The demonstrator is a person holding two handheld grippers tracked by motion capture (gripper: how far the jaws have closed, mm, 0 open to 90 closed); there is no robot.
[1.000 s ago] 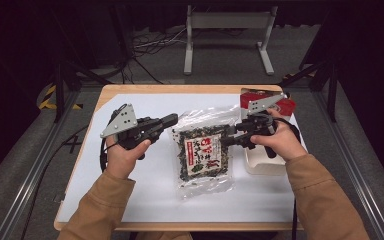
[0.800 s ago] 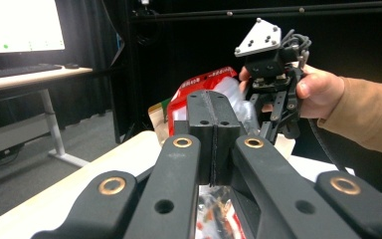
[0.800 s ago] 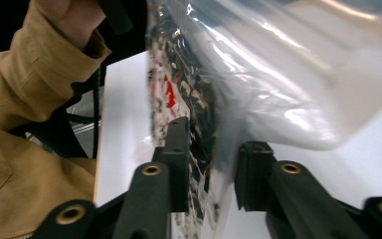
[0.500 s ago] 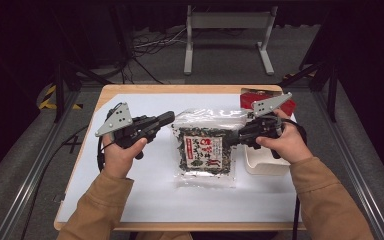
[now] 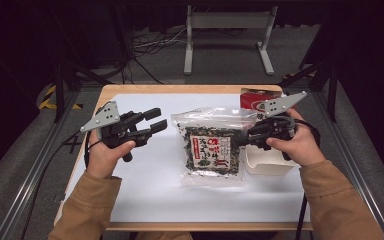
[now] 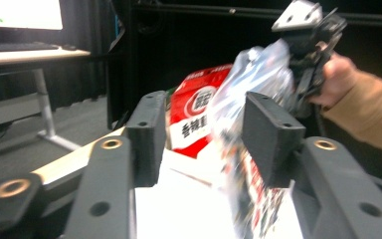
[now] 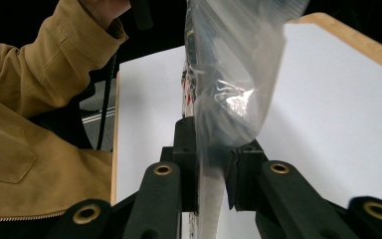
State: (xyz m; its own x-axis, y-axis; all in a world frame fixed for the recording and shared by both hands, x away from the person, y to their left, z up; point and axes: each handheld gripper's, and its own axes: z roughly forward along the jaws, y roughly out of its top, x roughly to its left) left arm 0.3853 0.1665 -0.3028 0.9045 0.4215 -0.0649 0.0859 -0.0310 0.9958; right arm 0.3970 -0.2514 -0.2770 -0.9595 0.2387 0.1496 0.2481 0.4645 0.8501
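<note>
Left claw apart (right claw clamped)

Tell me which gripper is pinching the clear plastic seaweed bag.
The right gripper: its jaws clamp the clear plastic seaweed bag's edge. The left gripper stands open, apart from it.

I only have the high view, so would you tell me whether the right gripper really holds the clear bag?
Observer: Yes; the right gripper fingers have just been closing and pinch the clear bag by its edge, flat between them.
Operator: And the left one?
Observer: The left gripper fingers have just been opening; they stand apart, gripping nothing, while the bag hangs upright beyond them.
Operator: Anything behind the bag?
Observer: A red packet with a white label bearing dark characters.
</note>
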